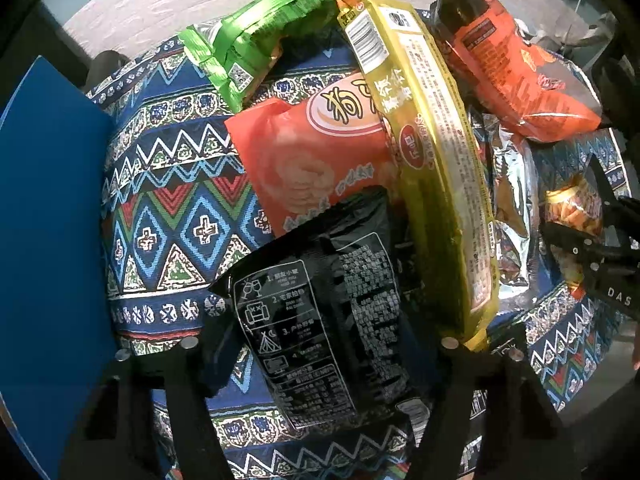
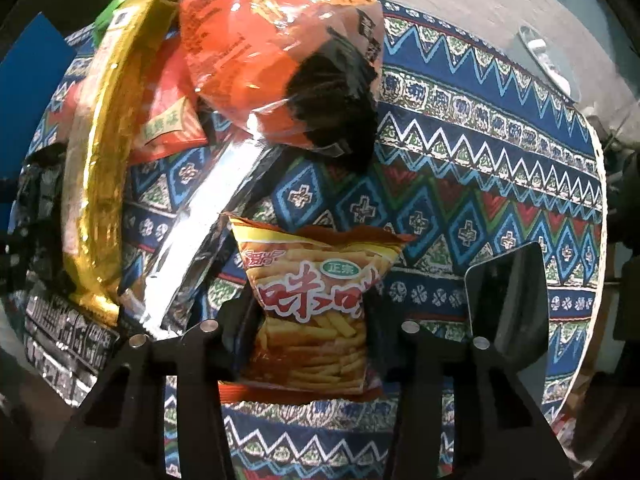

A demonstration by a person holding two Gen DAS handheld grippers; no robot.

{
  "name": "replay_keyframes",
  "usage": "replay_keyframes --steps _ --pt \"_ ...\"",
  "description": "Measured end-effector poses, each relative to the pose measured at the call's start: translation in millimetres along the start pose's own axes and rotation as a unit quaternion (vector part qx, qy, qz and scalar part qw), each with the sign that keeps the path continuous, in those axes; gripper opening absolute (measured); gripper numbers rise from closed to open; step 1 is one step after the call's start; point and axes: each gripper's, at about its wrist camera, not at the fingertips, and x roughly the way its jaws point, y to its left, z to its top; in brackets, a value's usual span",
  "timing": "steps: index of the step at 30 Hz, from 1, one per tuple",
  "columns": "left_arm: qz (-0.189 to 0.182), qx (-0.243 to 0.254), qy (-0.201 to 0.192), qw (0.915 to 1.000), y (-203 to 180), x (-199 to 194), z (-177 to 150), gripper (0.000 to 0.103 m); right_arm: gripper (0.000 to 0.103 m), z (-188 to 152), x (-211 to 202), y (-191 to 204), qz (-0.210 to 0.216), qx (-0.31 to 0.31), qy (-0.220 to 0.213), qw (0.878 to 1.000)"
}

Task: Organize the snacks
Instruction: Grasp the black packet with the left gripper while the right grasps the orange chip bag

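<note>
My left gripper (image 1: 320,344) has its fingers on both sides of a black snack bag (image 1: 320,320) that lies on the patterned cloth; the jaws look closed on it. A pink-red bag (image 1: 312,160), a long yellow bag (image 1: 436,168), a green bag (image 1: 256,40), an orange bag (image 1: 516,68) and a silver bag (image 1: 512,200) lie behind it. My right gripper (image 2: 312,328) is shut on a fries-printed snack bag (image 2: 316,304). The orange bag (image 2: 280,60), yellow bag (image 2: 96,184) and silver bag (image 2: 208,232) lie beyond it.
A round table with a blue patterned cloth (image 2: 480,160) holds everything. A blue panel (image 1: 52,220) stands at the left. A dark phone-like slab (image 2: 508,304) lies at the right of the right wrist view. The right gripper shows at the left wrist view's right edge (image 1: 600,268).
</note>
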Motion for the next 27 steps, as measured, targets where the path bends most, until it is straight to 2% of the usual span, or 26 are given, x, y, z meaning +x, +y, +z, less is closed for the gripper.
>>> replay_keyframes --steps 9,27 --pt "0.013 0.006 -0.02 0.9997 11.3 -13.8 -7.0 0.068 0.045 -5.8 -35.7 11.7 0.002 -0.015 -0.021 1.0" --pt "0.054 0.015 -0.103 0.9931 10.1 -94.9 -41.0 0.068 0.044 1.7 -90.2 31.3 0.004 -0.032 -0.075 0.997"
